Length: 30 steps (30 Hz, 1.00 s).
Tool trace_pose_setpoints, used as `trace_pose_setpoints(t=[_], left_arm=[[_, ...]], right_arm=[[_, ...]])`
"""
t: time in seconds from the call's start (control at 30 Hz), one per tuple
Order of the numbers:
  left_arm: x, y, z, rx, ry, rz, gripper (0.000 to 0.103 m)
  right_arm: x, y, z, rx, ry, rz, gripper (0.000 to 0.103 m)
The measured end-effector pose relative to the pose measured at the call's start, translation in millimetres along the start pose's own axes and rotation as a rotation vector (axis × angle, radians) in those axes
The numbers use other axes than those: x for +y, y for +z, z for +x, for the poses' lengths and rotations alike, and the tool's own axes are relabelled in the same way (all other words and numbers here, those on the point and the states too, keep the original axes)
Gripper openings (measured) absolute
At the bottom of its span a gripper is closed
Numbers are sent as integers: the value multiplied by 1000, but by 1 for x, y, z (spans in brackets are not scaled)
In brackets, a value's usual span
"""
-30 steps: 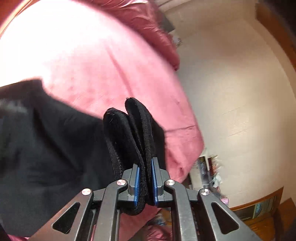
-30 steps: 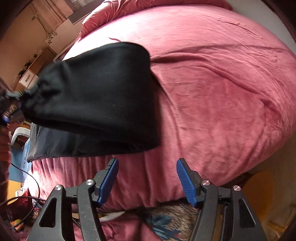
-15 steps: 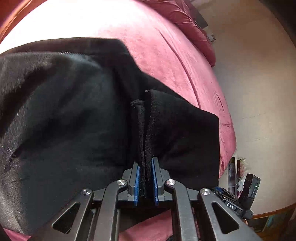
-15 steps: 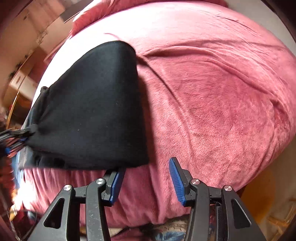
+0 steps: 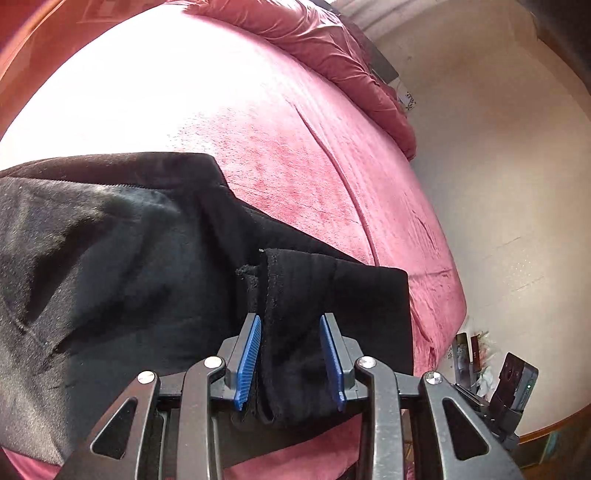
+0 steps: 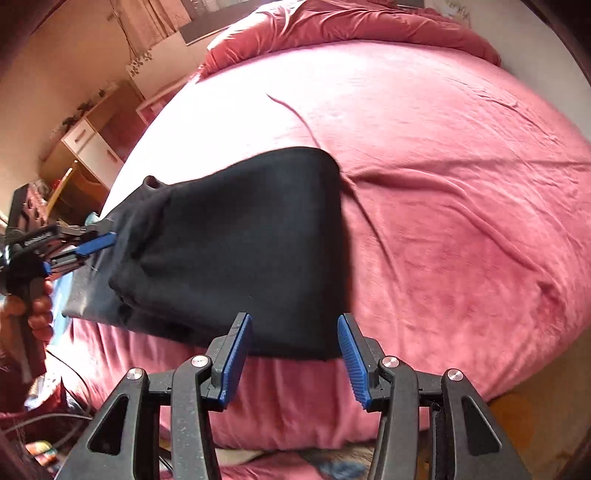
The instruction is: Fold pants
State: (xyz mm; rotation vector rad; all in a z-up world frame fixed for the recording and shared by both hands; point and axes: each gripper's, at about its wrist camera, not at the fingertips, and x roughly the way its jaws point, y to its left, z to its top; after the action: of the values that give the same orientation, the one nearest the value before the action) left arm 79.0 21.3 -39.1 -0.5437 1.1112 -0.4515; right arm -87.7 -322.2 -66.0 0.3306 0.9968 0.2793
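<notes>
Covering the whole bed [image 6: 461, 184] is a crimson plush blanket, creased in long shallow lines and washed out white by strong light along its far side; a bunched duvet [image 5: 325, 48] of the same red lies heaped at the head end. The black pants [image 6: 236, 251] rest folded on the blanket near the bed's near edge, a thick stacked rectangle with a rounded fold at the far end. Left gripper [image 5: 291, 362]: blue pads spread apart, the doubled hem edge of the pants standing loosely between them, touching the left pad but clear of the right one, so released rather than clamped. In the right wrist view the same left gripper shows at the pants' left end, a bare hand [image 6: 37, 306] on its handle. Right gripper [image 6: 295, 354]: jaws wide, nothing between them, hovering just short of the near edge of the pants. Room: pale plaster wall [image 5: 498, 184] beyond the bed's right side, with a wooden skirting line low down; a wooden cabinet with white drawers [image 6: 88, 144] against the left wall; curtains [image 6: 147, 22] in the far corner; cables and clutter on the floor at lower left.
</notes>
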Motion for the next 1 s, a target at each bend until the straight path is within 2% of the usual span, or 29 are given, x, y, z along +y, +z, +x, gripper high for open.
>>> trace_pose_setpoints(t=[0.1,0.13,0.17,0.33,0.4,0.47,0.63,0.73,0.77,0.8,0.87,1.0], left_arm=[[-2,6,21,77,98,10,32],[2,1,24,91,103,15,24],[0,-4,27,100,95,31,8],[0,-31,10,41,98,62,7],[-6,-39,15,43,141,80,7],[-7,-41,23,57,185,88,8],[5,-36,24,57,194,44,12],[-2,-33,10,39,196,43,16],[-5,-34,3,24,218,54,22],[-6,-36,-3,12,240,66,23],[-6,-41,-16,-15,254,73,24],[-3,-48,-45,-83,340,108,24]], right_arm=[[15,5,11,6,8,-13,49],[15,5,12,8,15,-10,50],[16,6,16,13,19,-8,50],[9,1,38,42,35,16,50],[7,0,45,44,43,19,50],[8,0,51,49,38,17,51],[12,1,56,51,26,11,55],[21,7,53,60,-5,-14,55],[26,9,52,53,-22,-20,55],[32,11,47,36,-32,-30,55],[44,15,43,2,-6,-59,55],[79,22,51,14,44,-142,55]])
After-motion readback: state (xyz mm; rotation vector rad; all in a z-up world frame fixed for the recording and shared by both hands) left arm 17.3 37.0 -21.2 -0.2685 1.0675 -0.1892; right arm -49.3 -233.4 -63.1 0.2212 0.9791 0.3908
